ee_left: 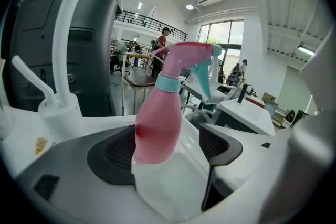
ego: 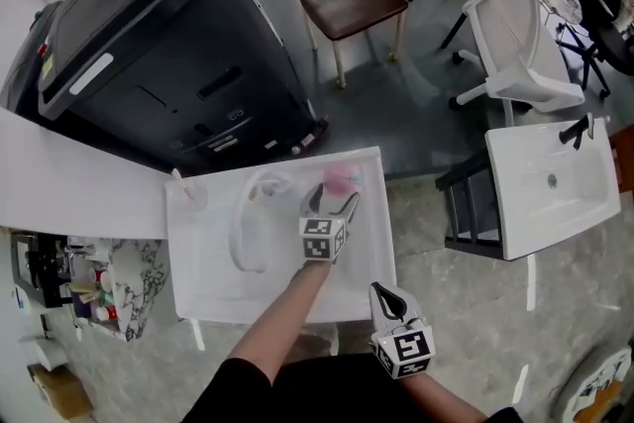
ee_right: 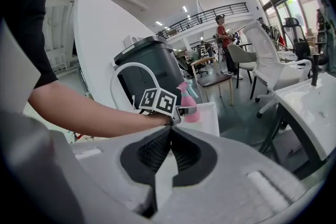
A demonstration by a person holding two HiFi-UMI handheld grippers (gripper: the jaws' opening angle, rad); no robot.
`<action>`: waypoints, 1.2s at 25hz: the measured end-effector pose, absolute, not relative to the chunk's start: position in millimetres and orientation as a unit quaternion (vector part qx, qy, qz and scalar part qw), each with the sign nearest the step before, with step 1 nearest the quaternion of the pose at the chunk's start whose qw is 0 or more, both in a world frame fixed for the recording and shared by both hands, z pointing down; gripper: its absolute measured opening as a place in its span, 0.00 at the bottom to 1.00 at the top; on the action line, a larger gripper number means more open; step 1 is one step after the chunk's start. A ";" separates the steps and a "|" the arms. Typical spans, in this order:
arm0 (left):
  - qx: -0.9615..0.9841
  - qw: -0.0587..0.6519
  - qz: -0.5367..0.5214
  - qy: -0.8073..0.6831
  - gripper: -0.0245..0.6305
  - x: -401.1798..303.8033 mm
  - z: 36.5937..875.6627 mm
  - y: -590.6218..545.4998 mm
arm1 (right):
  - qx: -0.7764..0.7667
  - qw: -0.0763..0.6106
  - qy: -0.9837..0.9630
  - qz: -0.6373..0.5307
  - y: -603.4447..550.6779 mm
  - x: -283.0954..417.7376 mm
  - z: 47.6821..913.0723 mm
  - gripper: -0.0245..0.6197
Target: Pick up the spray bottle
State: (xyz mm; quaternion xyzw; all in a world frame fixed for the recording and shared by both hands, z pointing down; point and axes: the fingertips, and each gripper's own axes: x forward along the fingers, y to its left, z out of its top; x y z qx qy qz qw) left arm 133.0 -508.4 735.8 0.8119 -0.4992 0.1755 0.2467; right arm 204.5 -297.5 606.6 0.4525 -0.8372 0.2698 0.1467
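While L claw (ego: 335, 198) gapes wide round pink spray bottle (ee_left: 157, 123), white faucet (ee_left: 67, 34) stands nr it; R claw (ee_right: 169, 132) shut.

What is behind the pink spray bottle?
A wooden chair with a dark seat, standing on the grey floor. In the left gripper view the spray bottle covers part of it.

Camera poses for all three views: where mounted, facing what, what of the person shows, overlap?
Head view: on the head, steeply down at the sink; left gripper, right gripper, forearms.
Left gripper view: on it, along open fingers at the spray bottle.
Right gripper view: on it, over shut fingers toward the left arm.
Shared: spray bottle, all three.
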 end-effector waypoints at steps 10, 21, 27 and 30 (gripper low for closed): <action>0.807 0.213 0.198 -0.514 0.64 134.7 758.6 -536.2 | 0.447 0.162 -0.832 0.286 -288.7 208.6 621.9 0.04; 0.801 0.203 0.190 -0.529 0.63 133.2 768.7 -554.4 | 0.452 0.172 -0.826 0.290 -280.5 217.8 627.3 0.04; 0.815 0.217 0.173 -0.508 0.63 142.0 764.0 -552.0 | 0.462 0.176 -0.819 0.291 -282.4 229.1 629.4 0.04; 0.813 0.215 0.160 -0.517 0.63 138.2 753.5 -549.2 | 0.466 0.170 -0.818 0.290 -288.0 230.0 628.0 0.04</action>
